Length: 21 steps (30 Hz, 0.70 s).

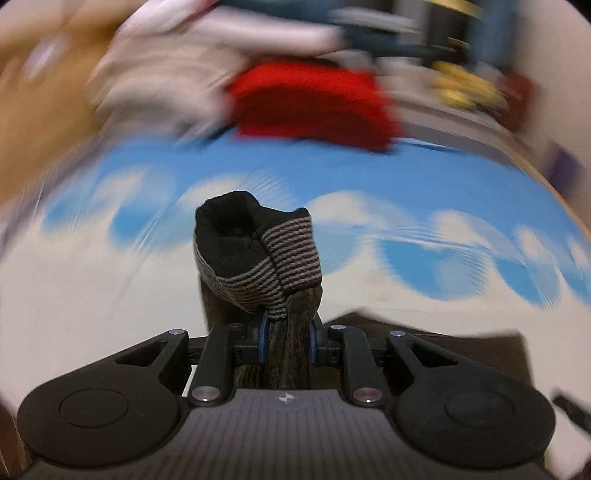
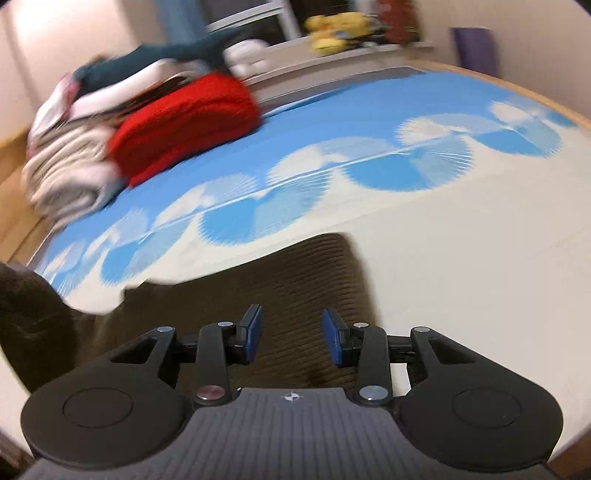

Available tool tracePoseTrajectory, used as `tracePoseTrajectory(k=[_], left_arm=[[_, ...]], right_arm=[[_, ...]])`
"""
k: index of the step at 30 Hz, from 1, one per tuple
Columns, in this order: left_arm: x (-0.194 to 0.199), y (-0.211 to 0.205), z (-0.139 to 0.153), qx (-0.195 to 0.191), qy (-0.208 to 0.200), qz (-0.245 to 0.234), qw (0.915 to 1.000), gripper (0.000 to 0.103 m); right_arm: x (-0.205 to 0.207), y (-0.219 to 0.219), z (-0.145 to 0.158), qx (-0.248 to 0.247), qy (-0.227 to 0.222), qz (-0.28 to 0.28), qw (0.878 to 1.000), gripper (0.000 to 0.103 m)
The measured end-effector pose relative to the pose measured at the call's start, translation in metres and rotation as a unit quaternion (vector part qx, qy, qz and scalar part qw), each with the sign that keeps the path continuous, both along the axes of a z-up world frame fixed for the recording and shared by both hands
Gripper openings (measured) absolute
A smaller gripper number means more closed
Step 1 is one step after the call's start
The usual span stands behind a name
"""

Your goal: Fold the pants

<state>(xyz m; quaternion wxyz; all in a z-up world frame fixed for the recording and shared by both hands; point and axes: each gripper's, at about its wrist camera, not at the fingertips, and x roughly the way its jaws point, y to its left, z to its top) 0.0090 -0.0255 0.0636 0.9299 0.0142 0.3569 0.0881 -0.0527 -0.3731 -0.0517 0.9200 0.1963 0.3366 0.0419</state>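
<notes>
The pants are dark brown corduroy with a striped elastic waistband [image 1: 280,254]. My left gripper [image 1: 286,341] is shut on a bunch of the pants fabric just below the waistband and holds it up above the bed. In the right wrist view the pants [image 2: 291,273] lie spread on the bed. My right gripper [image 2: 291,334] is open just above them, with nothing between its blue pads [image 2: 334,341]. Both views are blurred.
The bed sheet [image 2: 443,229] is white with blue circles. A pile of folded clothes with a red item [image 2: 184,122] sits at the far left of the bed; it also shows in the left wrist view [image 1: 314,103]. Yellow objects [image 2: 340,29] stand on a shelf behind.
</notes>
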Motion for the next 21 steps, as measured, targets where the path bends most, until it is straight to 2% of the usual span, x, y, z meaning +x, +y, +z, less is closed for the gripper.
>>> tracePoseTrajectory(k=[2,4,5,6,8,9,10,12,16,18,19,20,21], left_arm=[[-0.009,-0.083,0.004,0.047,-0.021,-0.09,0.9946,0.02],[-0.025,-0.16,-0.013,0.09,-0.027,-0.177,0.9796,0.02],[-0.031,-0.193,-0.032,0.099,-0.016,-0.22,0.9704,0.025],[-0.036,-0.218,-0.053,0.093,0.007,-0.258,0.9617,0.033],[-0.043,-0.252,-0.1,0.059,0.096,-0.317,0.9417,0.037],[-0.048,-0.258,-0.114,0.034,0.124,-0.338,0.9323,0.038],[-0.054,-0.257,-0.119,0.014,0.126,-0.346,0.9298,0.038],[-0.06,-0.239,-0.119,0.004,0.103,-0.336,0.9361,0.055],[-0.04,-0.173,-0.115,0.009,0.076,-0.244,0.9667,0.055],[-0.031,-0.135,-0.118,0.004,0.079,-0.197,0.9773,0.05],[-0.028,-0.117,-0.122,-0.003,0.083,-0.179,0.9803,0.045],[-0.025,-0.104,-0.126,-0.005,0.088,-0.169,0.9817,0.035],[-0.022,-0.095,-0.135,0.001,0.098,-0.165,0.9814,0.027]], right_arm=[[0.002,-0.018,-0.004,0.01,0.004,-0.024,1.0,0.039],[0.002,-0.038,-0.01,0.025,0.008,-0.048,0.998,0.039],[0.001,-0.048,-0.013,0.034,0.01,-0.06,0.998,0.039],[-0.001,-0.057,-0.017,0.043,0.013,-0.073,0.996,0.039],[-0.002,-0.076,-0.024,0.068,0.021,-0.098,0.993,0.039],[-0.002,-0.084,-0.028,0.082,0.026,-0.11,0.99,0.039],[0.0,-0.091,-0.032,0.095,0.03,-0.12,0.988,0.039],[0.003,-0.1,-0.041,0.114,0.044,-0.129,0.984,0.04],[0.009,-0.094,-0.05,0.143,0.063,-0.075,0.985,0.048],[0.017,-0.08,-0.05,0.148,0.064,-0.033,0.986,0.053],[0.019,-0.073,-0.051,0.147,0.067,-0.017,0.987,0.059],[0.023,-0.064,-0.052,0.144,0.073,-0.002,0.987,0.066],[0.027,-0.056,-0.055,0.137,0.083,0.01,0.987,0.068]])
